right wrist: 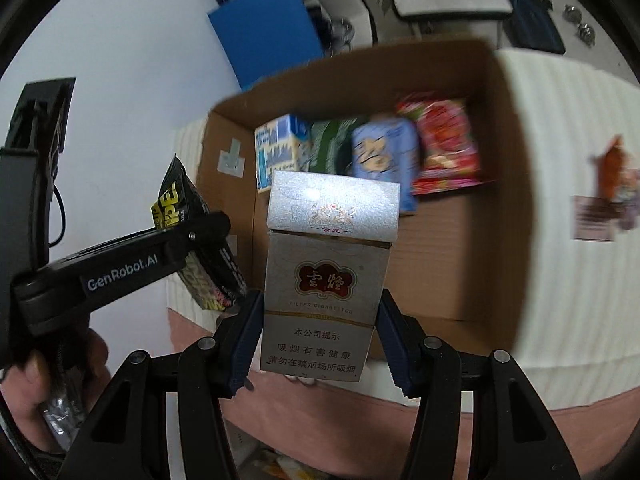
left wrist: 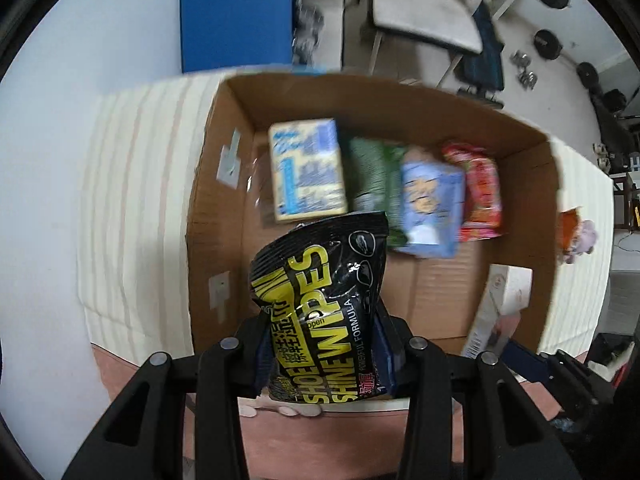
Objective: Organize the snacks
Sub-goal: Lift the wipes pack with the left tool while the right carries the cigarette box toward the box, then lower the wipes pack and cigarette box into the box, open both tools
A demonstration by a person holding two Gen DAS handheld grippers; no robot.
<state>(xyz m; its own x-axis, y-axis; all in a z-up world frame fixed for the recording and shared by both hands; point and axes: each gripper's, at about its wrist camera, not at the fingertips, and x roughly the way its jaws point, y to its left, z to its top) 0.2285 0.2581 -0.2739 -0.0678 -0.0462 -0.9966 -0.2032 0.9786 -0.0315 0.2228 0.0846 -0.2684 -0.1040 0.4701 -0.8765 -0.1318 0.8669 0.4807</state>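
Observation:
My left gripper (left wrist: 324,354) is shut on a black and yellow pack of shoe shine wipes (left wrist: 320,308), held over the near part of an open cardboard box (left wrist: 224,128). My right gripper (right wrist: 316,344) is shut on a silver cigarette pack (right wrist: 326,276), held upright above the box's (right wrist: 508,184) near edge. Along the box's far wall lie a blue and cream carton (left wrist: 306,170), a green bag (left wrist: 374,172), a light blue bag (left wrist: 430,208) and a red bag (left wrist: 480,196). The left gripper with the wipes (right wrist: 176,208) shows at the left of the right wrist view.
The box stands on a cream striped cloth (left wrist: 132,184) over a pinkish surface (right wrist: 320,420). An orange and purple toy (left wrist: 576,236) lies right of the box, by a small card (right wrist: 592,218). A blue board (left wrist: 236,12) leans on the wall behind. A hand (right wrist: 36,384) holds the left gripper.

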